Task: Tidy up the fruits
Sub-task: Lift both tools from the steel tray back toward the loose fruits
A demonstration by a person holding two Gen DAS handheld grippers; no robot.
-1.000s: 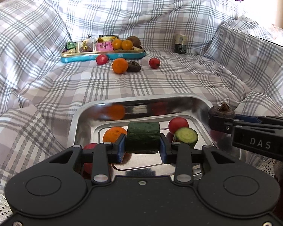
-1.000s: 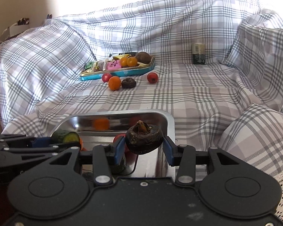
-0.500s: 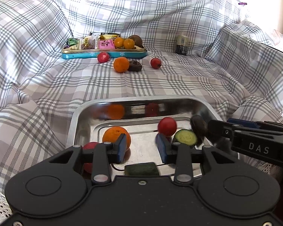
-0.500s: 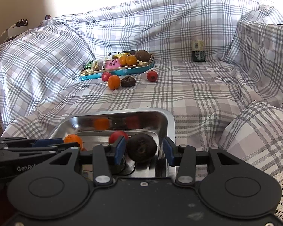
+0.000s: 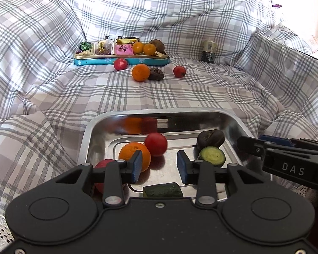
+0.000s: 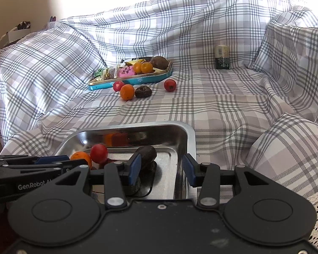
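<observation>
In the steel tray (image 5: 89,131) nearest us lie most of the fruits: an orange (image 5: 131,152) touching a red fruit (image 5: 156,144), a dark brown fruit (image 5: 210,138) toward the tray's right wall with a cut green piece (image 5: 212,156) just in front of it, and a dark green chunk (image 5: 162,190) at the tray's near edge, half cut off by our left tool's body. Another red fruit (image 5: 102,165) at the tray's near left corner is largely hidden behind that tool's finger. Our left tool (image 5: 159,166) hangs over the tray with its jaws spread and nothing between them. Our right tool (image 6: 160,167) sits over the tray's right rim, jaws likewise spread and empty; from the left wrist view only its tip shows beside the tray. Well beyond the tray, on the checked cloth (image 5: 180,97), a teal tin (image 5: 120,60) holds sweets and fruits; an orange, two red fruits and a dark lump lie before it. We cannot read the small jar (image 5: 209,49) to its right.
</observation>
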